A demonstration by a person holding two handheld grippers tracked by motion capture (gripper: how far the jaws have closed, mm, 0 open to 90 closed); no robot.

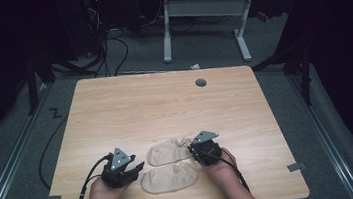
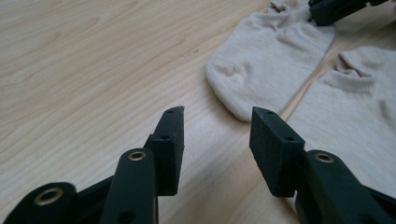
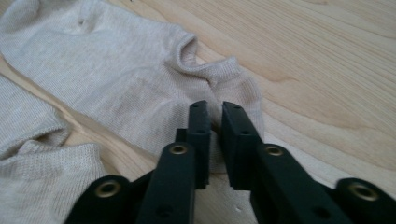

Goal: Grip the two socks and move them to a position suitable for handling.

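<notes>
Two beige ankle socks lie side by side near the front edge of the wooden table (image 1: 165, 106). The far sock (image 1: 168, 152) (image 2: 266, 56) (image 3: 107, 70) has its cuff end toward my right gripper (image 1: 193, 150) (image 3: 215, 116). That gripper's jaws stand nearly together and pinch a fold of the sock's heel edge. The near sock (image 1: 169, 178) (image 2: 355, 107) (image 3: 37, 158) lies flat and untouched. My left gripper (image 1: 139, 168) (image 2: 217, 126) is open just short of the far sock's toe, with bare wood between its pads. Its view also catches the right gripper (image 2: 327, 11) at the cuff.
A grey cable hole (image 1: 201, 82) sits near the table's far edge. Beyond the table stand a white desk frame (image 1: 202, 11) and cables on the dark floor. Tape tabs mark the table's front corners (image 1: 297, 167).
</notes>
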